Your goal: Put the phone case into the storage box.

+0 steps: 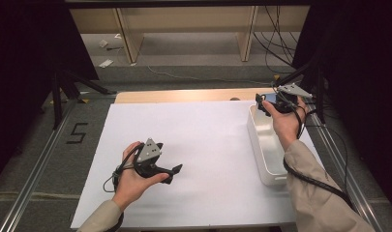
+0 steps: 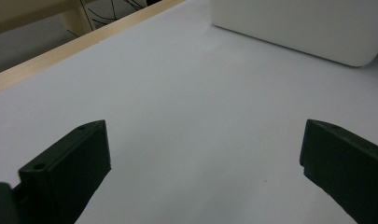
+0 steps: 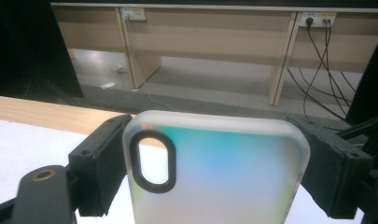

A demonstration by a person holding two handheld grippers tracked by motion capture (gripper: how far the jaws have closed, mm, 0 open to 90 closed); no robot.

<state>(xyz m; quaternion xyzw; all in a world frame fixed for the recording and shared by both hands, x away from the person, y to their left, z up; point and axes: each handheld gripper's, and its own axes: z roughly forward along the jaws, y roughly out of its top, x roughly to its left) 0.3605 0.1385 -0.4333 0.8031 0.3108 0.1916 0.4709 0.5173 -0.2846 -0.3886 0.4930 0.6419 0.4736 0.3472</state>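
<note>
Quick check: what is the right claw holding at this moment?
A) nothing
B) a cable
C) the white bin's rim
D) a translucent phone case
D: in the right gripper view the right claw has both jaws pressed on the sides of a translucent phone case.

frosted translucent plastic phone case (image 3: 214, 172), smooth white plastic bin (image 1: 267, 145), matt white sheet (image 1: 198, 159), pale wooden table edge (image 1: 184, 95)

I count two black two-jaw grippers, my left one (image 1: 176, 170) and my right one (image 3: 214, 172). There is one frosted translucent phone case with an oval camera cutout (image 3: 219, 172), and one white rectangular plastic bin (image 1: 266, 145).
</note>
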